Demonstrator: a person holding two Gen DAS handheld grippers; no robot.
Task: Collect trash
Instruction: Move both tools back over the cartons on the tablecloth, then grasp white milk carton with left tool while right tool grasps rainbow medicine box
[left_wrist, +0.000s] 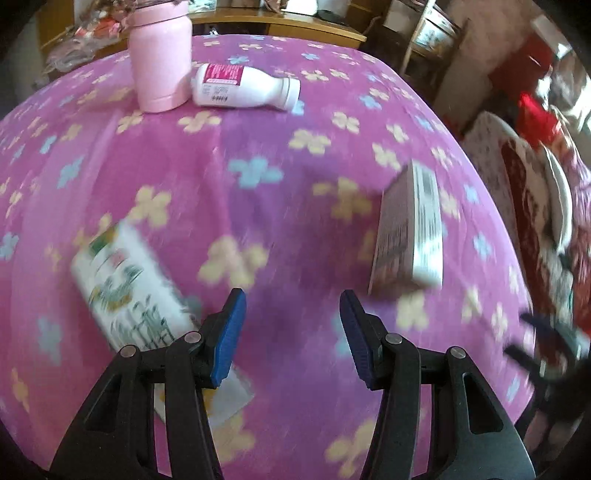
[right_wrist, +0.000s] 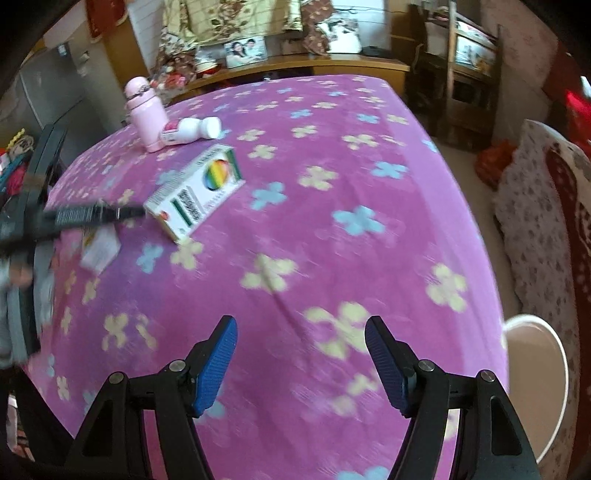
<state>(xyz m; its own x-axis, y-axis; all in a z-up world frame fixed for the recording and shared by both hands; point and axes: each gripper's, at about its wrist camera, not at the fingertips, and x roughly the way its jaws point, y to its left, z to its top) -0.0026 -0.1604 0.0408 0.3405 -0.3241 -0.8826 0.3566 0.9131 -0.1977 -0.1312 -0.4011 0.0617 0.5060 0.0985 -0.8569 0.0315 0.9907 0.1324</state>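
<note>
The left gripper (left_wrist: 292, 300) hangs over the pink flowered cloth (left_wrist: 280, 147) with jaws part open and empty; the right gripper (right_wrist: 301, 326) likewise, holding nothing. Just left of the left gripper lies a white sachet (left_wrist: 129, 288); to its right, a small box (left_wrist: 410, 229). Farther off, a white bottle (left_wrist: 243, 86) lies touching an upright pink flask (left_wrist: 160, 55).

Left gripper (left_wrist: 291, 306) points steeply downward, its blue-padded jaws apart with nothing between them. Right gripper (right_wrist: 300, 332) tilts down the same way, jaws parted slightly wider, also empty, both motion-blurred.
</note>
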